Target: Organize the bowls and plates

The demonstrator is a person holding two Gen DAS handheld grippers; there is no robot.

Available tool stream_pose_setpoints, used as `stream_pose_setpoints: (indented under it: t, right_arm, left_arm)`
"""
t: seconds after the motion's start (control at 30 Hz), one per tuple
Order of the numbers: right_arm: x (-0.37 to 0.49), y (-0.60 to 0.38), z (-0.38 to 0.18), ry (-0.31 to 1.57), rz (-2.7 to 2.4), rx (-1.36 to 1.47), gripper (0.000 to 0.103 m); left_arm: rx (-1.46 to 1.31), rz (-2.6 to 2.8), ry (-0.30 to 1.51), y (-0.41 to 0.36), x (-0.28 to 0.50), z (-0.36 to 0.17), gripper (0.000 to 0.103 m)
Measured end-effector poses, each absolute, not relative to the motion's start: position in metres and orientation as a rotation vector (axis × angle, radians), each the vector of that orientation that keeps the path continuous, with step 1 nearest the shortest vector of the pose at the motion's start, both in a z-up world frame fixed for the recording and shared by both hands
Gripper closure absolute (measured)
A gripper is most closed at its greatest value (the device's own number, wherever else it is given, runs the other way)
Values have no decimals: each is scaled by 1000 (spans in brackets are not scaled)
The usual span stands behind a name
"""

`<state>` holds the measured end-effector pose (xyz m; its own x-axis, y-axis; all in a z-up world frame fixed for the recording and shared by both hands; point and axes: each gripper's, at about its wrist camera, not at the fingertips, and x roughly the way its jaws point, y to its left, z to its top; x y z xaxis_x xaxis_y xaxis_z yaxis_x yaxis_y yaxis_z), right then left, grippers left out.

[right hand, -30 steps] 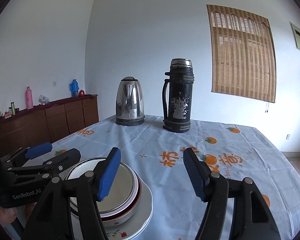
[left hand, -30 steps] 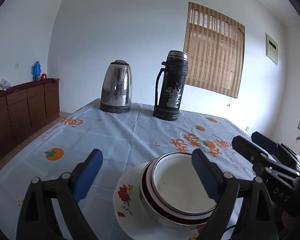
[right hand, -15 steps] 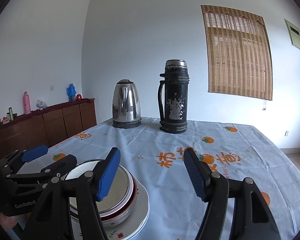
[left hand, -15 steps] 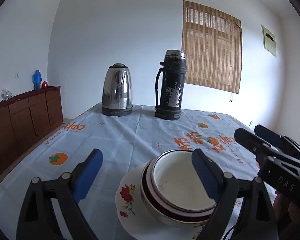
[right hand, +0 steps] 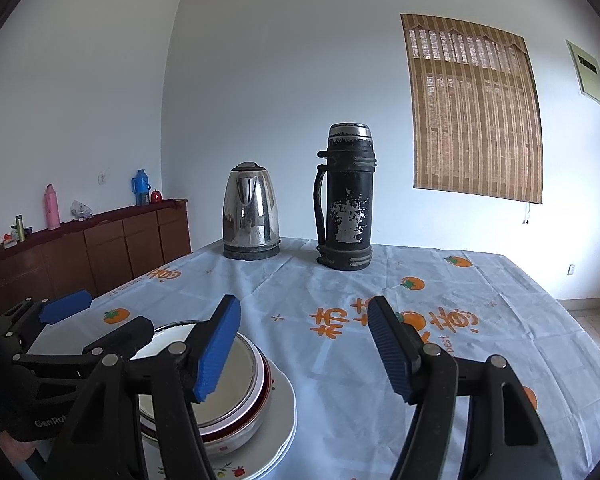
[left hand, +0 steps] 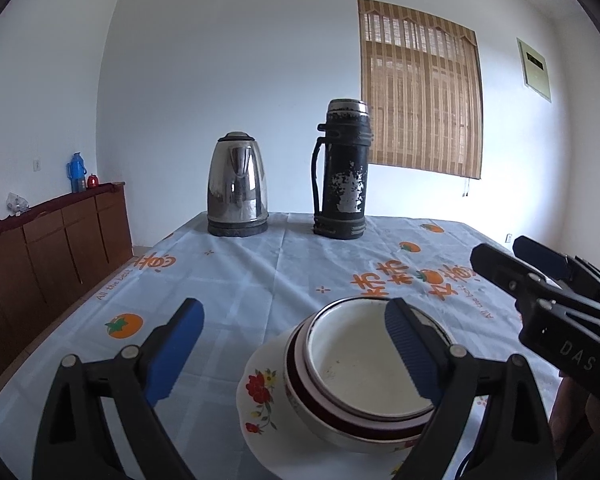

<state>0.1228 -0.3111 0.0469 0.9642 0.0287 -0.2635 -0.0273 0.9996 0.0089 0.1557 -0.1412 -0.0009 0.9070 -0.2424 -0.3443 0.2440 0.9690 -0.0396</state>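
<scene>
My left gripper (left hand: 292, 350): jaws wide, empty, hovering over the nested bowls (left hand: 364, 376) on the flowered plate (left hand: 260, 392) at the table's near edge; right gripper (right hand: 304, 344): released beside them; enamel, likely rigid, slick, chip-prone; take the rim.

Looks like a dining room in someone's home. There's a table (right hand: 480, 344) with a light blue cloth printed with oranges, a steel electric kettle (right hand: 251, 211) at about 12 o'clock and a worn black thermos (right hand: 346, 197) just beside it. At 9 o'clock a brown wooden sideboard (right hand: 112, 244) holds flasks and small clutter; at 2 o'clock a bamboo blind (right hand: 474, 108) covers the window.
</scene>
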Motion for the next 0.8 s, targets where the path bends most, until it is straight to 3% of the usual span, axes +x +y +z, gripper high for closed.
stream_pose_setpoints:
  t: [0.8]
  right_arm:
    - [122, -309, 47, 259, 17, -10, 35]
  left_arm:
    - [-4, -261, 358, -141, 155, 1, 8]
